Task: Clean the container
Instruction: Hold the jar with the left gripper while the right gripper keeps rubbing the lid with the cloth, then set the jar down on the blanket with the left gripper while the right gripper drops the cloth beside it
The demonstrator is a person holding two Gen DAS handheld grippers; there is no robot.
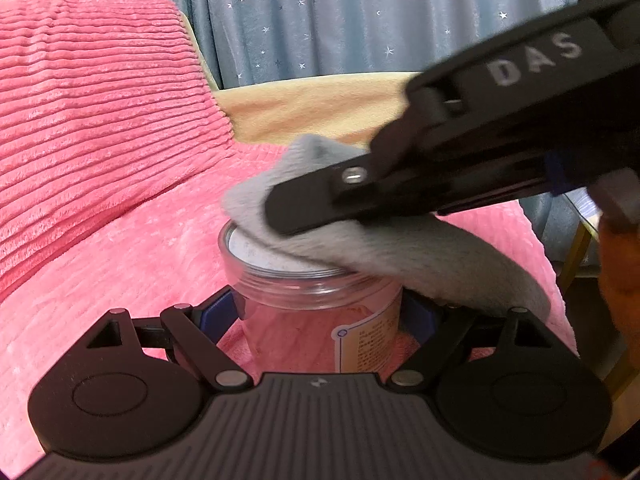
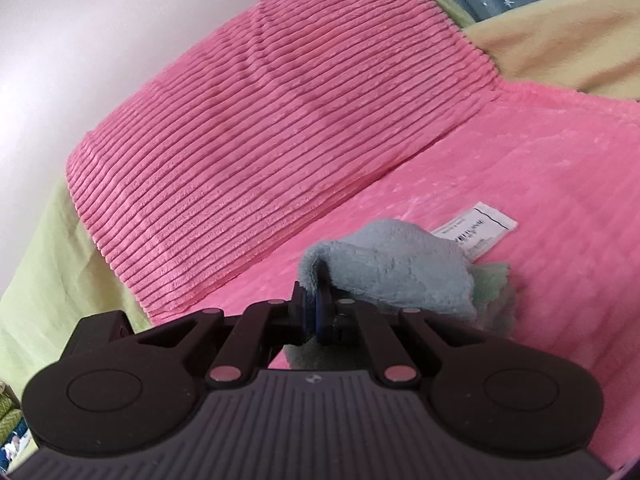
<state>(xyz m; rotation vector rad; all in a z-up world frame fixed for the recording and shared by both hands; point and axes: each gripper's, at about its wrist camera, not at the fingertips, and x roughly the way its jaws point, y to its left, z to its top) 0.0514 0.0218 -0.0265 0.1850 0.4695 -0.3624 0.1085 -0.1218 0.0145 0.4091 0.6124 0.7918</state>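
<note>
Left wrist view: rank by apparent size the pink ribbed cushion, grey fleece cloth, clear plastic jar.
1. Pink ribbed cushion, fills the left half.
2. Grey fleece cloth, draped over the jar mouth, partly hidden by the right gripper.
3. Clear plastic jar, close to the cloth; fisheye nearness makes 2 and 3 unsure.

Home bedroom: pink plush blanket (image 2: 500,168) on bed, ribbed pillow (image 2: 260,132), star-print curtain (image 1: 360,20) behind.
</note>
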